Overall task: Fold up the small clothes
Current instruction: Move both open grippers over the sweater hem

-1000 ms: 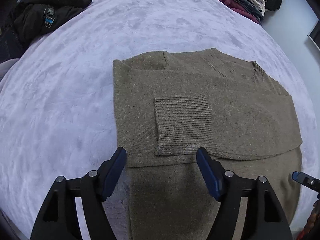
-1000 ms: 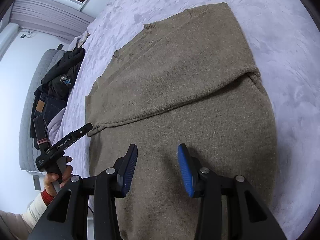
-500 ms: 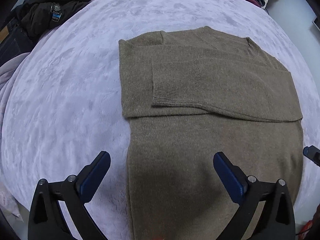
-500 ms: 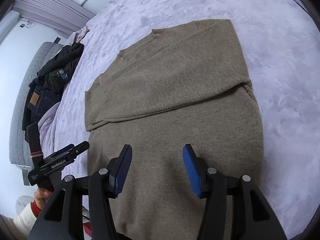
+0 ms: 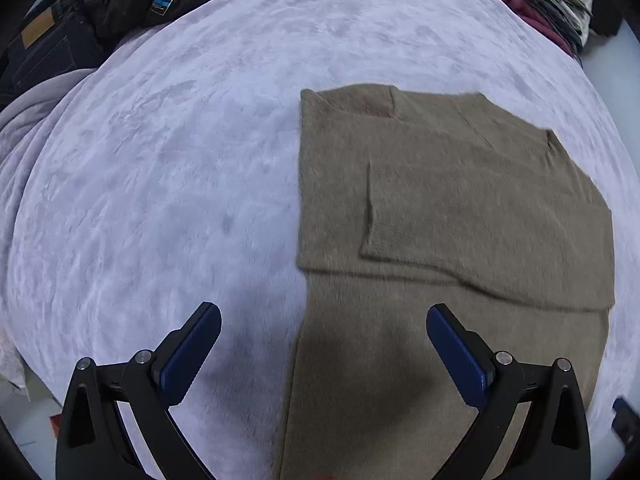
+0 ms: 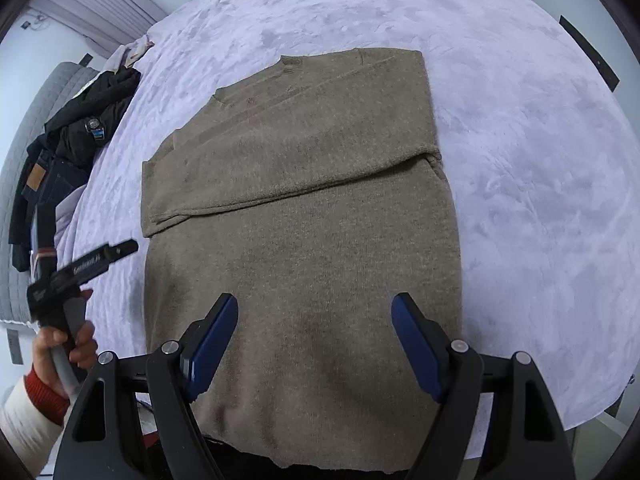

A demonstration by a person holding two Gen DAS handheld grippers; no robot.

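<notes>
While slightly blurred, knitted brown sweater (image 5: 460, 240) lies rectangular on plush bedspread (image 5: 160, 180).

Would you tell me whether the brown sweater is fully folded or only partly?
Partly folded: the sweater has both sleeves folded across its chest, but its lower body lies spread flat on the bed.

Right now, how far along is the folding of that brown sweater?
Partway. The brown sweater lies flat on the lilac blanket with both sleeves already folded across its chest. Nothing is in hand: the left gripper and right gripper both hover open near the hem. Folding the lower half up over the sleeves probably remains.
</notes>
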